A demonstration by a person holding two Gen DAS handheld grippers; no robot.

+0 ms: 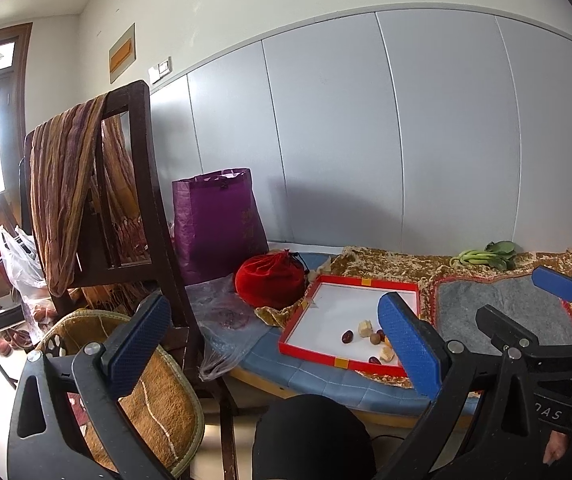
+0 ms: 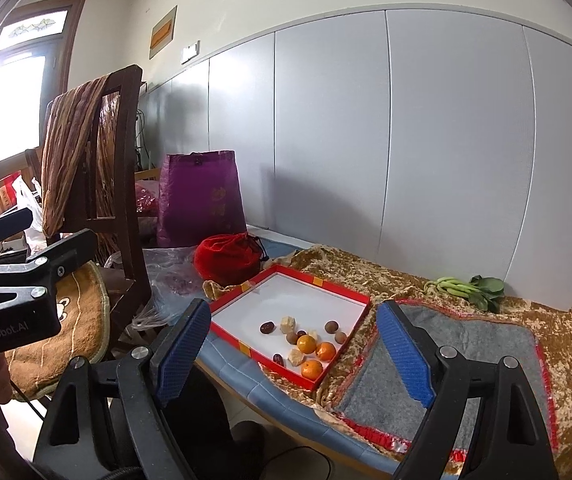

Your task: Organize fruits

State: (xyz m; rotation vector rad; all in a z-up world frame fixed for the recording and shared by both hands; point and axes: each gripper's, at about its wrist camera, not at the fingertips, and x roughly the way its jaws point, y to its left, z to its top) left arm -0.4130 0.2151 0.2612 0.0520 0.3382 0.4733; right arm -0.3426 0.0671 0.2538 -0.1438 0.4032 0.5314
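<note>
I hold my left tongs (image 1: 273, 344) wide apart, nothing between the blue pads (image 1: 410, 344). My right tongs (image 2: 298, 348) are likewise wide and grip nothing. Both hang short of the table edge, well apart from the fruit.

The red tray (image 2: 338, 296) lies on the table (image 2: 281, 400), its far side resting on the gold cloth (image 2: 366, 272). All the fruit sits in the tray's near half, on its white floor. In the right view I count three oranges (image 2: 306, 343), clustered near the front corner, two of them touching. Two dark dates (image 2: 266, 327) lie apart, one toward the left, one by the front rim. Three pale lumps (image 2: 288, 324) and some round brown fruits (image 2: 331, 326) lie among them; I cannot tell what kinds these are. The far half of the tray is bare white.

A red pouch (image 2: 225, 258) sits just behind the tray's far left corner, drawstring closed; contents hidden. A purple bag (image 2: 199, 196) stands behind it against the wall, contents hidden. Greens (image 2: 466, 290) lie on the cloth, well right of the tray. A grey mat (image 2: 466, 344) lies just right of the tray. A chair (image 2: 121, 184) with a draped scarf (image 2: 69, 148) stands left of the table.
</note>
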